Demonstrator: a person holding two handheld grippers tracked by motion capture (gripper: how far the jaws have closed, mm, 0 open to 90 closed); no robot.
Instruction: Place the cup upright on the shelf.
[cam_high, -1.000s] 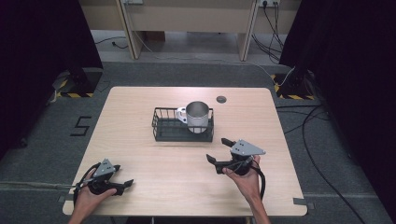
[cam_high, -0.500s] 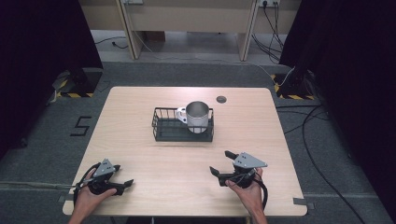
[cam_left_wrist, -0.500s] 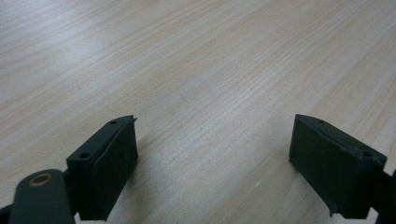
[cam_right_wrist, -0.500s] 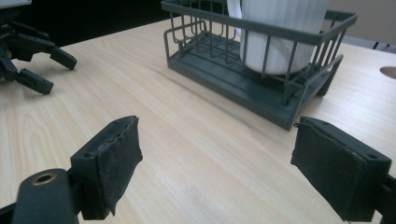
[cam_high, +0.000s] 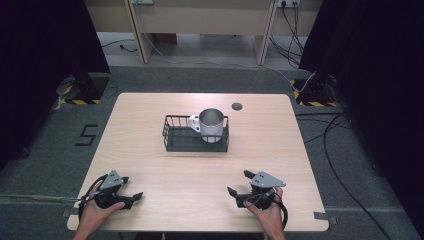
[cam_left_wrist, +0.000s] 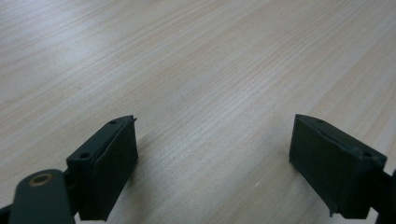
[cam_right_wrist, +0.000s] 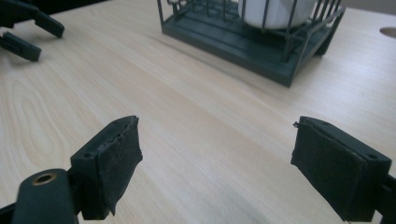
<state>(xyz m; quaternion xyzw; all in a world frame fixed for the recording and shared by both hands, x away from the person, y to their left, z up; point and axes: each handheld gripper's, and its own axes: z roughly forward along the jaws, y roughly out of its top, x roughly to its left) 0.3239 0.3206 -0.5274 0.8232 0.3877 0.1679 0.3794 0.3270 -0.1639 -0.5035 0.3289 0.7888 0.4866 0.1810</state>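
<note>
A metal mug (cam_high: 211, 125) with a white handle stands upright in the right half of a dark wire basket (cam_high: 175, 135) at the middle of the wooden table (cam_high: 150, 110). Near the front left corner my left gripper (cam_high: 132, 188) rests low, open, with bare wood between its pads (cam_left_wrist: 114, 163). At the front right my right gripper (cam_high: 239, 182) is open too and holds nothing. From the right gripper view, past my right gripper (cam_right_wrist: 215, 163), the basket (cam_right_wrist: 224, 35) and the mug's white base (cam_right_wrist: 275, 11) sit well ahead, apart from the jaws.
A small round hole (cam_high: 237, 106) lies in the tabletop behind the basket on the right. Cables (cam_high: 345, 125) run over the grey floor to the right of the table. A hand (cam_high: 92, 215) holds each gripper at the front edge.
My right gripper has drawn back from near the basket toward the table's front edge, still open. The left gripper, basket and mug have stayed put.
</note>
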